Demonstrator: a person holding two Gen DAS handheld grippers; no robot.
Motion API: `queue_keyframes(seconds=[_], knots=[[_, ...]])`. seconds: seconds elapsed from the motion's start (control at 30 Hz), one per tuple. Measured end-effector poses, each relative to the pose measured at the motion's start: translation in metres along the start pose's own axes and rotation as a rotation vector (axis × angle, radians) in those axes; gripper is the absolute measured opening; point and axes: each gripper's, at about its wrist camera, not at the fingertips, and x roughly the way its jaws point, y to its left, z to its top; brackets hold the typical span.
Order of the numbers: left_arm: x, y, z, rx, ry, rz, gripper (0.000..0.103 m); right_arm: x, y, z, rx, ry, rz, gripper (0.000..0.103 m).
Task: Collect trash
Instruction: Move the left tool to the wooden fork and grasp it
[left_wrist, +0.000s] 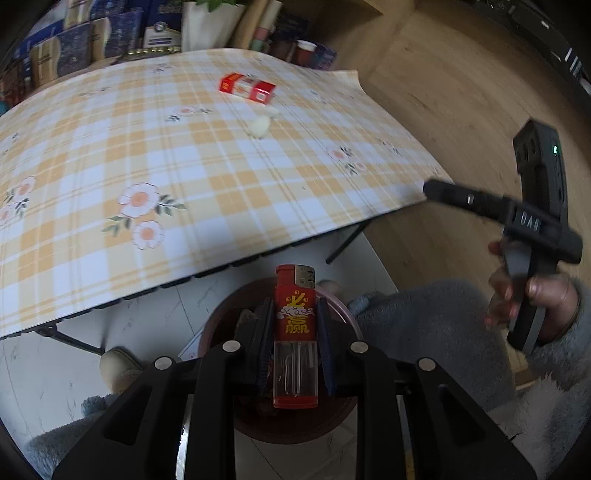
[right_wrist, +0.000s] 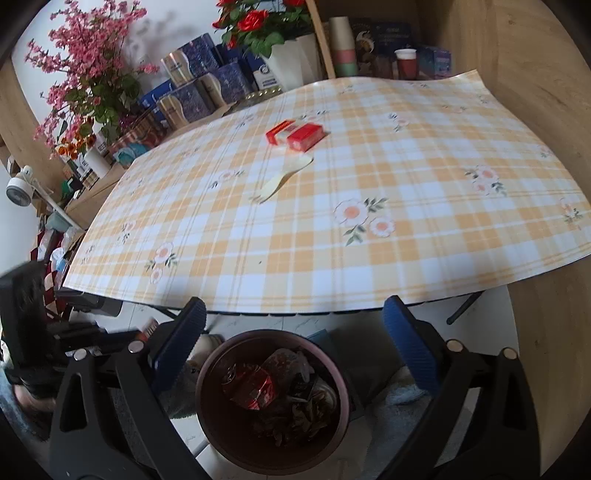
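Currently, the left gripper (left_wrist: 295, 332) is clamped on a red lighter (left_wrist: 295, 339), which stands lengthwise between the two jaws at lower centre of the left wrist view, metal cap pointing up-frame. Directly behind the lighter, the dark brown trash bin (left_wrist: 221, 321) sits on the pale floor, below the near edge of the table.

In the right wrist view, the right gripper (right_wrist: 293, 339) has its blue-padded jaws spread wide apart, with nothing between them. The bin (right_wrist: 207, 406) lies at lower centre, framed by the two jaws, and contains a crushed red can (right_wrist: 251, 387) and other dark, indistinct scraps.

The table carries a yellow-and-white checked tablecloth (right_wrist: 406, 258) printed with flowers. Remaining items on it:
- A red cigarette pack (right_wrist: 297, 136), upper centre of the right wrist view, lid open.
- A pale plastic fork (right_wrist: 282, 179), just below the pack and near it, tines toward the lower left.

At the right edge of the left wrist view, a hand (left_wrist: 532, 302) in a grey fleece sleeve (left_wrist: 443, 325) grips the handle of the other gripper. Boxes and potted artificial flowers (right_wrist: 85, 74) stand beyond the far edge of the table.
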Motion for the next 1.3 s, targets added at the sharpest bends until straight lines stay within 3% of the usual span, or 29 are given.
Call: queue_keyframes(seconds=[0.5,0.57,0.6,0.63,0.7,0.9,1.07,1.3], knots=[[0.058,-0.025,-0.012,0.094,0.154,-0.028,0.023,-0.006,-0.012,-0.005,0.025,-0.001,-0.037,0.096],[0.061,-0.027,-0.012,0.106,0.157,-0.031,0.038,-0.005,-0.012,-0.006,0.026,0.002,-0.038,0.097],[0.059,-0.028,-0.012,0.113,0.142,-0.017,0.054,-0.004,-0.011,-0.006,0.024,0.003,-0.038,0.097],[0.055,-0.029,-0.012,0.115,0.124,-0.008,0.060,-0.004,-0.010,-0.006,0.021,0.005,-0.039,0.097],[0.047,-0.026,-0.009,0.109,0.084,0.002,0.065,-0.001,-0.009,-0.007,0.011,0.014,-0.047,0.097],[0.015,-0.008,0.005,0.075,-0.081,0.129,0.087,0.005,-0.006,-0.005,0.001,0.016,-0.045,0.097],[-0.014,0.012,0.021,0.041,-0.209,0.248,0.092,0.008,-0.003,0.001,-0.017,0.010,-0.028,0.097],[-0.042,0.036,0.040,-0.031,-0.304,0.302,0.092,0.015,-0.006,0.006,-0.018,0.028,-0.006,0.097]])
